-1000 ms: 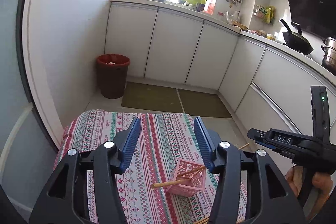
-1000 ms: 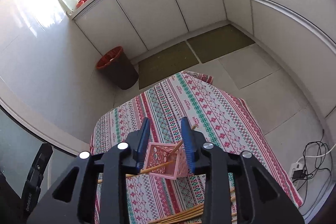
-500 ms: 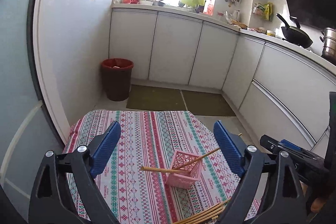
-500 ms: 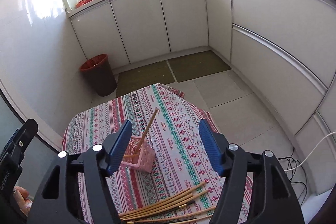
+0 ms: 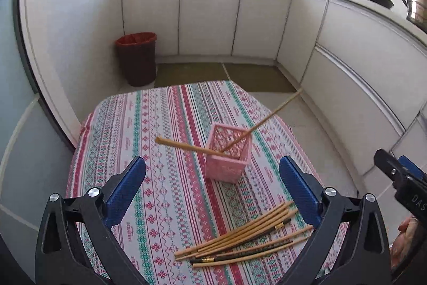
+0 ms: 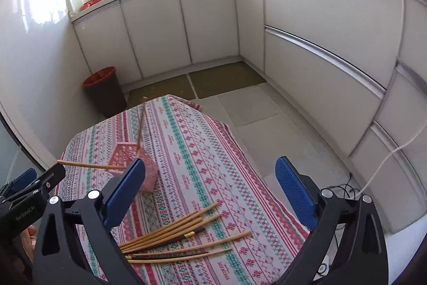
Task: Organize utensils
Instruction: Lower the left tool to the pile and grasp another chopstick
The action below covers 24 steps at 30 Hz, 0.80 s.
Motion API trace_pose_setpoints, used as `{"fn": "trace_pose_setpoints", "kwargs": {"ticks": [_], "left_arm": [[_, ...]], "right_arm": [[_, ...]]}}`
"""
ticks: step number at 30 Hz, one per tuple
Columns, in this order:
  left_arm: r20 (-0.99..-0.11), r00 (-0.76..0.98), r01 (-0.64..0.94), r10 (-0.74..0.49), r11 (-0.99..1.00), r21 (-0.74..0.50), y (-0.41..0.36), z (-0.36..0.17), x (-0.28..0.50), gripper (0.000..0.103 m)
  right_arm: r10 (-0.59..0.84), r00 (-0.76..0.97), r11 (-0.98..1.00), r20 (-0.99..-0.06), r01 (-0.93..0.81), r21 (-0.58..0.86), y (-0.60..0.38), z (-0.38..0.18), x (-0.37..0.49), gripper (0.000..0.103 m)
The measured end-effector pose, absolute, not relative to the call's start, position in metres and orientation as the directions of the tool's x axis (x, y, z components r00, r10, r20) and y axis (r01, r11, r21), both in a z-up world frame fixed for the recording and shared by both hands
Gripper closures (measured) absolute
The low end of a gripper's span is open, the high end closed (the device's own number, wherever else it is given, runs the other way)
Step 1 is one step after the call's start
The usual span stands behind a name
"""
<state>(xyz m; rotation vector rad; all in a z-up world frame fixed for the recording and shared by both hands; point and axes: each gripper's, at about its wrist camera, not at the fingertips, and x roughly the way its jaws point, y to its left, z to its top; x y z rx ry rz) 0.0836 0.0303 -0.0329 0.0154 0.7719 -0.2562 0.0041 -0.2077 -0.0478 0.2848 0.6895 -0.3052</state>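
A pink lattice basket (image 5: 229, 152) stands upright on the striped tablecloth (image 5: 165, 124), with two wooden chopsticks (image 5: 186, 147) leaning out of it, one left, one far right. It also shows in the right wrist view (image 6: 128, 154), partly behind a finger. A loose pile of several chopsticks (image 5: 245, 239) lies near the table's front edge, also seen in the right wrist view (image 6: 176, 237). My left gripper (image 5: 212, 190) is open and empty, above and behind the pile. My right gripper (image 6: 210, 190) is open and empty, above the pile.
A dark bin with a red liner (image 5: 137, 58) stands on the floor beyond the table. White cabinets (image 5: 208, 12) run along the back and right. Cables (image 6: 344, 191) lie on the floor to the right of the table.
Both grippers opened wide and pulled back and up from the pink basket. The two chopsticks stay in the basket. The chopstick pile has come fully into view.
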Motion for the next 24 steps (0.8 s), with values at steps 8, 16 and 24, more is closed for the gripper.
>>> {"fn": "trace_pose_setpoints", "kwargs": {"ticks": [8, 16, 24], "left_arm": [[-0.871, 0.400, 0.476, -0.286, 0.877, -0.069, -0.054, -0.106, 0.092, 0.007], [-0.948, 0.220, 0.655, -0.230, 0.755, -0.031, -0.130, -0.166, 0.102, 0.007], [-0.965, 0.145, 0.661, -0.219, 0.747, -0.071, -0.158, -0.197, 0.137, 0.013]], "right_arm": [[0.035, 0.599, 0.676, -0.800, 0.575, 0.461, -0.308, -0.115, -0.032, 0.007], [0.232, 0.518, 0.554, -0.823, 0.625, 0.549, -0.325, -0.160, -0.035, 0.007], [0.376, 0.421, 0.486, -0.825, 0.669, 0.563, -0.326, -0.196, -0.026, 0.007]]}}
